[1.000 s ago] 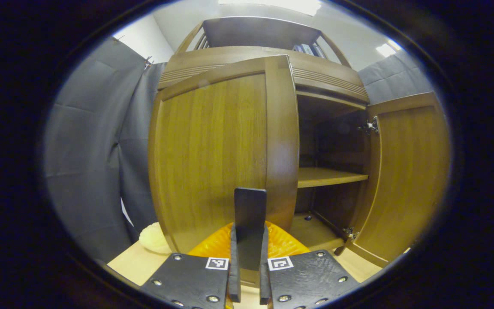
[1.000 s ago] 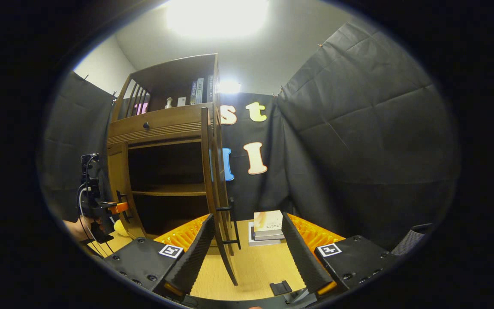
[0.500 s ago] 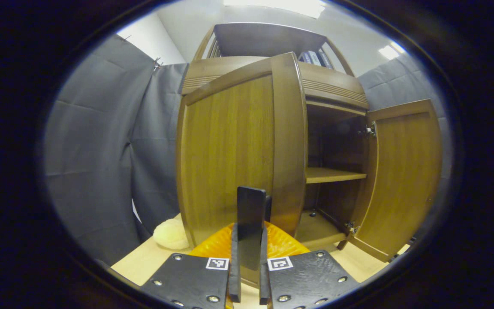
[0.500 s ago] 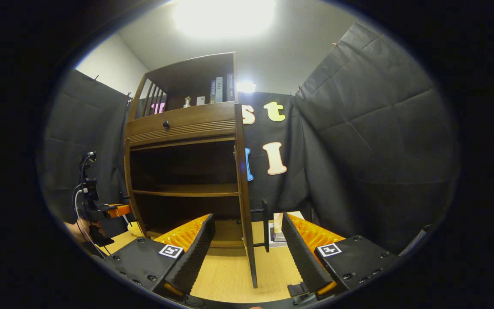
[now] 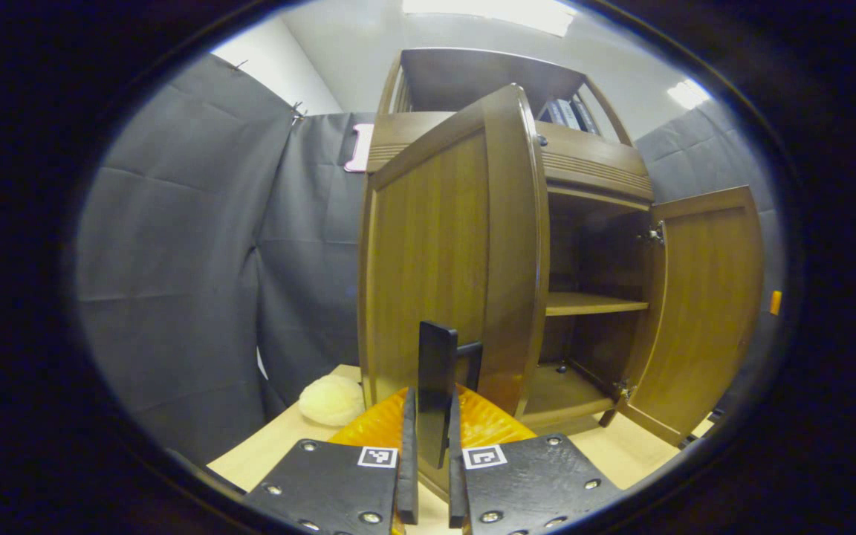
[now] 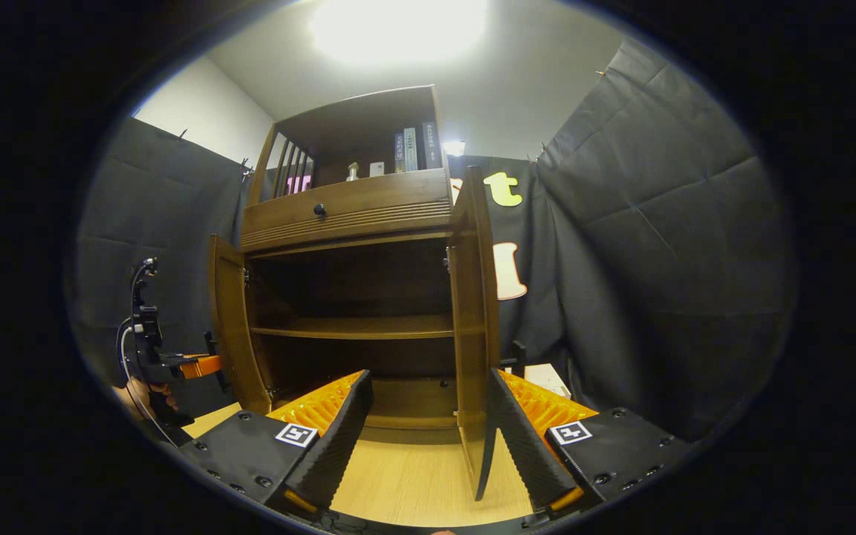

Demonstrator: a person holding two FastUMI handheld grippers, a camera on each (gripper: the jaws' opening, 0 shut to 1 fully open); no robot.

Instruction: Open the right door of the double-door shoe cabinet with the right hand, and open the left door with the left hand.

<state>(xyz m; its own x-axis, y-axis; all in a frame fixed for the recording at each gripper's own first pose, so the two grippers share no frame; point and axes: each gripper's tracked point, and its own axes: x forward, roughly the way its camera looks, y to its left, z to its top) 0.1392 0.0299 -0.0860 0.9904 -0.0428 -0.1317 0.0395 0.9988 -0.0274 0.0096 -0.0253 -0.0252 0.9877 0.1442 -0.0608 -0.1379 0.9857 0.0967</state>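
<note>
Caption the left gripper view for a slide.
Left tool shut on the left door's handle, left door swung out, right door open.

The cabinet (image 6: pixel 354 215) is brown wood with a smooth, slightly glossy varnish; its left door (image 5: pixel 435 245) shows straight grain. The handle (image 5: pixel 435 379) looks matt black. Hinges (image 5: pixel 652 235) are shiny metal. The tabletop (image 6: pixel 413 475) is pale matt wood. At 7 o'clock, a fuzzy cream ball (image 5: pixel 331 400).
</note>
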